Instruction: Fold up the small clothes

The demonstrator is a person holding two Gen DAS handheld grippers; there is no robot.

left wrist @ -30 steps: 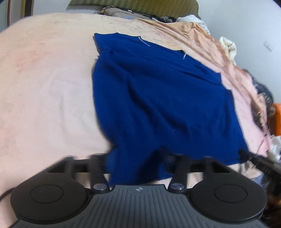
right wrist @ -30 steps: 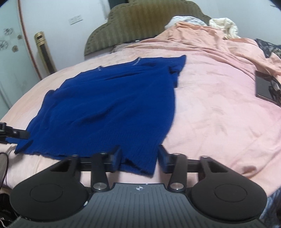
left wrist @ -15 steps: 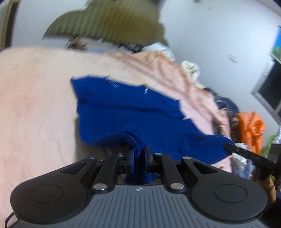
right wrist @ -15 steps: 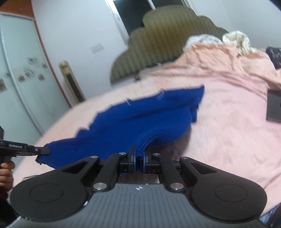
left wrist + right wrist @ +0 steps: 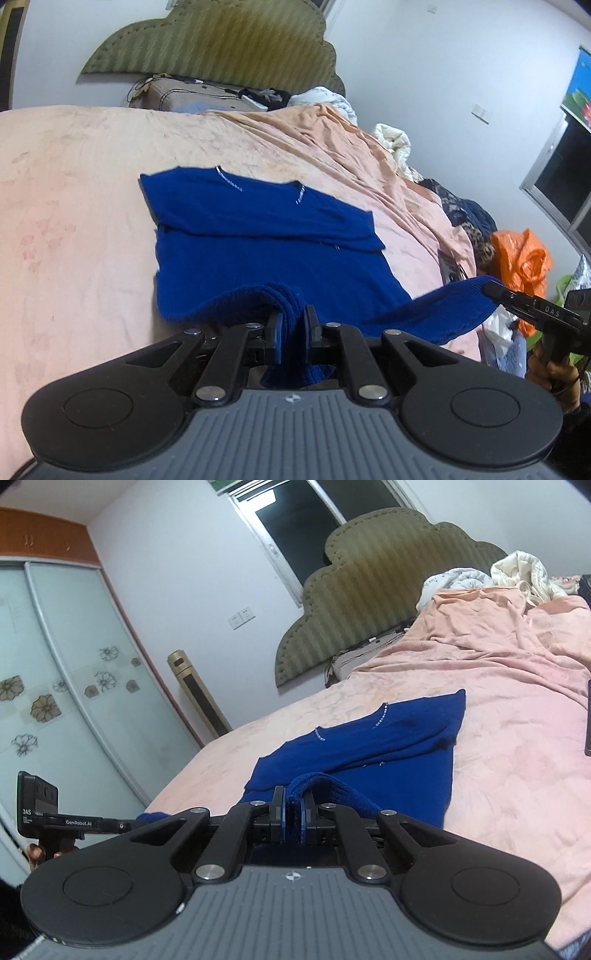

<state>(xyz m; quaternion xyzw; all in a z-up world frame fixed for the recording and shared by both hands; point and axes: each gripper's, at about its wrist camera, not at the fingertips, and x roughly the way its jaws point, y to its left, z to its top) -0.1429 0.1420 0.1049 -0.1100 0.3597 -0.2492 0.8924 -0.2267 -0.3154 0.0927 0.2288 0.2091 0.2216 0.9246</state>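
Blue top [image 5: 258,236] lies on bed w/ pink sheet [image 5: 74,206], neckline end flat toward green headboard [image 5: 221,40]. Left tool [image 5: 293,325]: fingers together, clamped on ribbed hem, hem raised off sheet. Right tool [image 5: 293,808]: fingers together, clamped on other hem corner, also raised. Hem hangs in a band between the two tools. Orange bag [image 5: 524,262] beside bed, right of the top.
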